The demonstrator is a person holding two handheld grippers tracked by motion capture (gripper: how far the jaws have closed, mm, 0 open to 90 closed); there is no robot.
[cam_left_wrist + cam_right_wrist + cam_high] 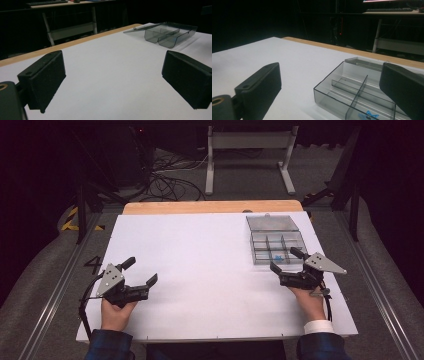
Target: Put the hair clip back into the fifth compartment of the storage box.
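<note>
A clear grey compartment box [273, 240] lies open at the table's far right, its lid flat behind it. A small blue piece [279, 257] lies in one of its near compartments, seen close in the right gripper view as the blue piece [368, 115]. My right gripper [286, 260] hovers at the box's near edge, jaws wide apart with nothing between them [332, 92]. My left gripper [140, 271] rests at the near left of the white table [190, 265], open and empty, its jaws far apart [112, 82]. The box [170, 33] shows far off in that view.
The white sheet covers the table up to a wooden strip [210, 207] at the far edge. Beyond it stand a white metal frame [250, 155] and loose cables [170, 180] on the dark floor. Metal rails [55, 285] run along both sides.
</note>
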